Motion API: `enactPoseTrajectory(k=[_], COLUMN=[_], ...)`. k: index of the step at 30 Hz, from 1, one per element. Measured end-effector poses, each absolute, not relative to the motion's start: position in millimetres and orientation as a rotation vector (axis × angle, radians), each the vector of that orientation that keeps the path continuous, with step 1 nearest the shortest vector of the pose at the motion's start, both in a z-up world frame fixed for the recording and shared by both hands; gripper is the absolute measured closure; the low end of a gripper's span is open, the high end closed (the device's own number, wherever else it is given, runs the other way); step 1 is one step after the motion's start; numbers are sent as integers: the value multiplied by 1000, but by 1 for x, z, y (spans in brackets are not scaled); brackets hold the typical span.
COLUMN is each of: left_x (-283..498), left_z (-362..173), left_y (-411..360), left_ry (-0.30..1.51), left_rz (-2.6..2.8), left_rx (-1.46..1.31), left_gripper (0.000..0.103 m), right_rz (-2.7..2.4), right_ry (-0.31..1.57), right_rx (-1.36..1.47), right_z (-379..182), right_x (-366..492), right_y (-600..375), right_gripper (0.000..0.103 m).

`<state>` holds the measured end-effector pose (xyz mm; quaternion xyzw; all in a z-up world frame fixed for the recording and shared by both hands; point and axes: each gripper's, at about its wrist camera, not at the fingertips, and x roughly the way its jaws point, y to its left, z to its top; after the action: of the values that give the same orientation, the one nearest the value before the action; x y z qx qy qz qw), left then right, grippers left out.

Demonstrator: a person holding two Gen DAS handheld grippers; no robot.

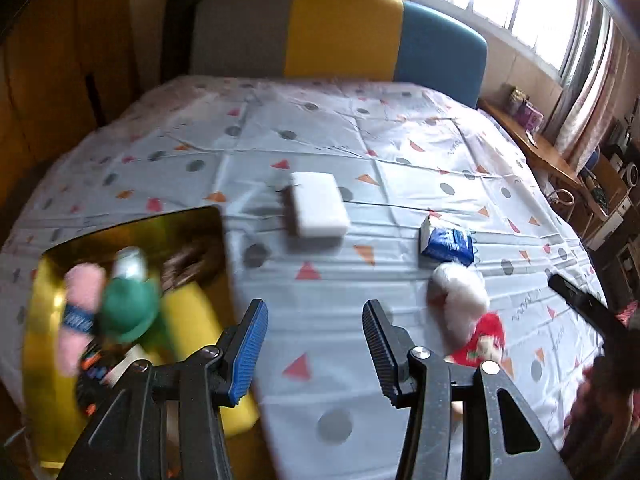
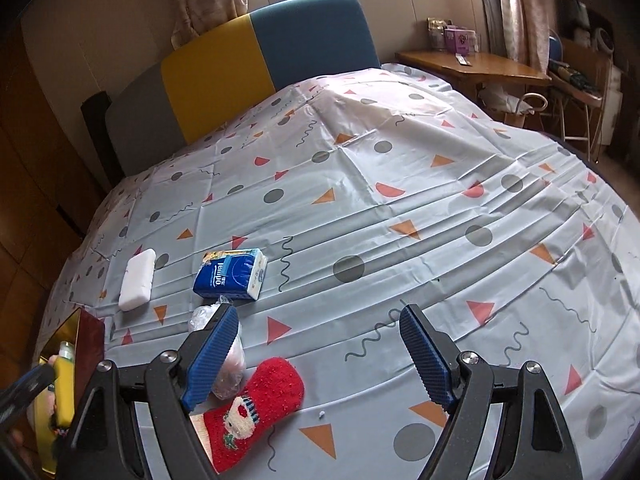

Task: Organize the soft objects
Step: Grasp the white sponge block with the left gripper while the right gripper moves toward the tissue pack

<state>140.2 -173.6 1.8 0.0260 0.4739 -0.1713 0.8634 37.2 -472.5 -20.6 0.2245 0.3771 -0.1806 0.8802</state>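
Right wrist view shows the red sock [image 2: 256, 404], with a snowman face, lying flat on the patterned sheet [image 2: 400, 208] at about seven o'clock from the right gripper [image 2: 316, 354], whose jaws stand wide apart and hold nothing. A crumpled clear plastic bag [image 2: 228, 368] touches the sock's upper edge, partly hidden behind the left finger. Farther out at eleven o'clock sits a blue tissue pack [image 2: 230, 274], and at ten o'clock a white sponge block [image 2: 138, 280]. At nine o'clock, the gold box [image 2: 64, 334] rests on the bed's edge.

From the left wrist, the left gripper [image 1: 314, 346] is also wide and empty, with the gold box [image 1: 44, 320] at nine o'clock already holding a green plush [image 1: 128, 308], a pink item [image 1: 82, 308] and a yellow piece [image 1: 192, 316]; blur hides their details.

Likely risk: closing on the sock may also pinch the bag beside it, or bunch the loose sheet. The box sits near the mattress edge, so a nudge could tip it off.
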Motion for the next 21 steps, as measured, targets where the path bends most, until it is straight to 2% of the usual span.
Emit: enactPoseTrajectory(k=[1,3,7,9,14,18,21], left_x=[149,176,216,234,273,291,300], left_z=[-2,-14,-33,-41,-60,-68,-75], left_y=[-179,-189,-205,-213,-222,-229,-239], left_ry=[1013,1071,1107,1094,1127,1130,1133], left_rz=[-358,-343,-282,-256,-213,-219,-218], left_rx=[50,15,21,54,82,55,65], left_gripper=[51,37,31,18,16,5,3], right_rz=[-373,-373,-363,-358,-350,-354,-355], right_ry=[785,779,806,811,817,822,822], right_rx=[477,495,527,549,583,602,616], right_z=[-20,-20,-25,-27,-29,-32,-32], right_x=[37,36,38,38,38,38,38], right_y=[-473,-475,-477,-479,-482,-484,-486], right_gripper=[20,19,18,18,18,18,18])
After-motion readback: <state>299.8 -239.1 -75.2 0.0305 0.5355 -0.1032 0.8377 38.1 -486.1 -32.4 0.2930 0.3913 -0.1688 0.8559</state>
